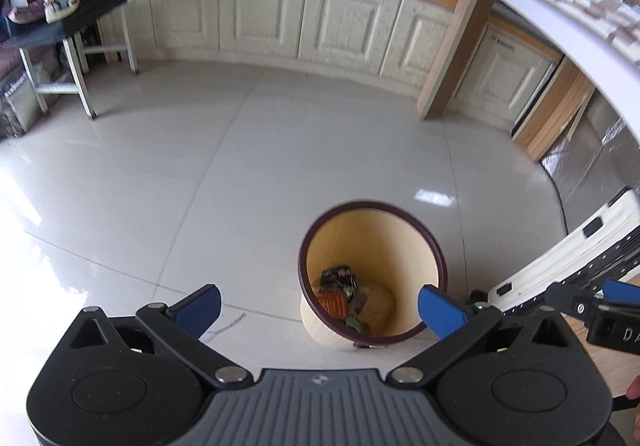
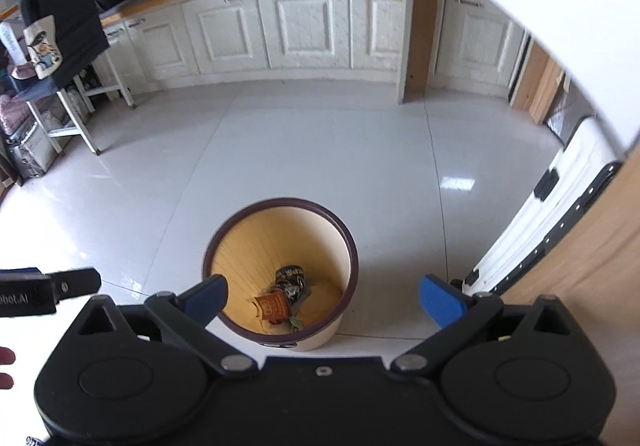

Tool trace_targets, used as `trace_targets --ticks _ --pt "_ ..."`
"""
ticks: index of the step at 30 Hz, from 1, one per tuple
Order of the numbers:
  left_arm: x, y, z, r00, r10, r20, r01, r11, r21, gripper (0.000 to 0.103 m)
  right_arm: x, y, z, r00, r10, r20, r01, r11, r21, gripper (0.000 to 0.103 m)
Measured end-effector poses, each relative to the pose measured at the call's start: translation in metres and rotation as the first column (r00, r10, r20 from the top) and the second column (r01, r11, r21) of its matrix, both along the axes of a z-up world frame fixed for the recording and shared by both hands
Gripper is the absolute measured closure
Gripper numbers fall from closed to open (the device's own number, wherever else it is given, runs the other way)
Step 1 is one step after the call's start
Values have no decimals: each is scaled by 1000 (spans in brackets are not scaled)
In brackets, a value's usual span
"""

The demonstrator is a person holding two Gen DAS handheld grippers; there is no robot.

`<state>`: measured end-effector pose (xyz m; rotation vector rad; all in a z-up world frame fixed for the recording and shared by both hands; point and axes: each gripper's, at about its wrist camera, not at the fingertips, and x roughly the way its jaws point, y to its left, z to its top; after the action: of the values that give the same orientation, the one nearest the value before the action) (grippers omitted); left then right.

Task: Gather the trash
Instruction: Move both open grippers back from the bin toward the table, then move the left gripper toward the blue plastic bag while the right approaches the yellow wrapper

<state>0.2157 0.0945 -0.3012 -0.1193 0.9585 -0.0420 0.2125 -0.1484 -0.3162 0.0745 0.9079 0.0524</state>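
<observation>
Bin, one; two empty spread grippers.

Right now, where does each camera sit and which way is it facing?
Left wrist: on the left claw, open, looking down at the bin on the floor; right claw shows at the right edge.
Right wrist: on the right claw, open, above the bin; left claw at the left edge.
Shared: bin, trash, cabinets.
</observation>
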Motion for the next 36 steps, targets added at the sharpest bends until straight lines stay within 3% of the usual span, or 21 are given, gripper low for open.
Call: trace_targets --ticks 14,27,36 --pt "-55 15 92 983 18 183 -18 1000 -3 0 -52 6 97 983 41 177 -40 999 -10 0" --pt "-94 5 174 927 -1 376 9 1000 -19 0 -99 14 184 932 102 348 -107 994 -4 0" --pt "-109 -14 208 888 -36 458 48 999 -13 0 -128 9 232 885 103 454 -94 995 -43 0"
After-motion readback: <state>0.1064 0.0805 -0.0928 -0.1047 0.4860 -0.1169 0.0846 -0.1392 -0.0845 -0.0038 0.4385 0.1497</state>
